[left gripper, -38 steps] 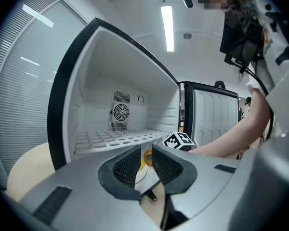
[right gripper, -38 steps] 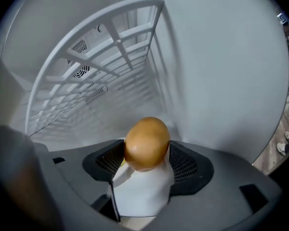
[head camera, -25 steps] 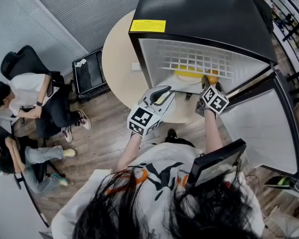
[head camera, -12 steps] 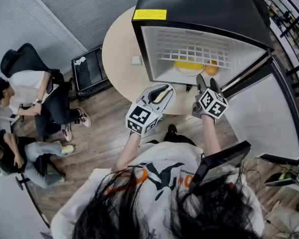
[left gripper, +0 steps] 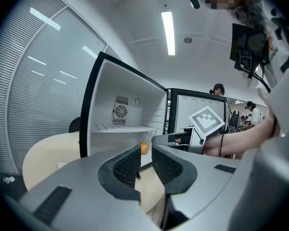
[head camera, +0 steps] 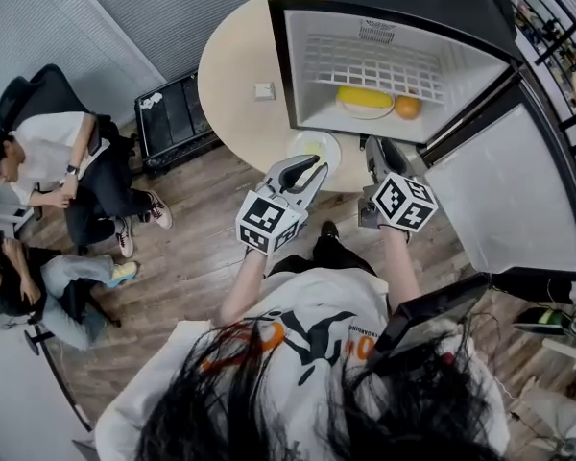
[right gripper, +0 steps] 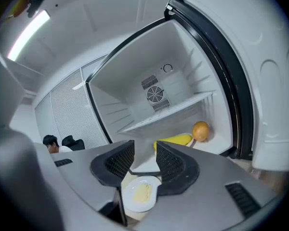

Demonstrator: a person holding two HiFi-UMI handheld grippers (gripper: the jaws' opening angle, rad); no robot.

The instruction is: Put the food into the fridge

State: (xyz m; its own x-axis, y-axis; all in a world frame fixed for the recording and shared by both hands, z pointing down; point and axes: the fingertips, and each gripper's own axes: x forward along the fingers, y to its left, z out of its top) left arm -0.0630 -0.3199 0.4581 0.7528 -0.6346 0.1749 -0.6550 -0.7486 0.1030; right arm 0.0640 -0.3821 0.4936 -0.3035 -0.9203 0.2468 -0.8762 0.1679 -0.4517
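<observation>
The small black fridge (head camera: pixel 394 8) stands open on the round table, its door (head camera: pixel 504 190) swung out to the right. On its floor lie a yellow food on a plate (head camera: pixel 365 97) (right gripper: pixel 176 140) and an orange (head camera: pixel 408 107) (right gripper: pixel 201 130) (left gripper: pixel 143 148). A white plate with pale food (head camera: pixel 314 148) (right gripper: pixel 140 194) sits on the table in front of the fridge. My right gripper (head camera: pixel 376 146) (right gripper: pixel 144 158) hangs before the fridge opening; its jaws have just been closing, stand apart and hold nothing. My left gripper (head camera: pixel 315 169) (left gripper: pixel 145 158) hovers beside the white plate, jaws narrowly apart and empty.
The beige round table (head camera: pixel 235 84) carries a small white square object (head camera: pixel 263 90). A black case (head camera: pixel 173 133) stands on the wooden floor by the table. Two people sit at the left (head camera: pixel 38 171). More people stand beyond the fridge door in the left gripper view.
The right gripper has drawn back out of the fridge, away from the orange, and its jaws have narrowed. The left gripper has also pulled back a little towards me.
</observation>
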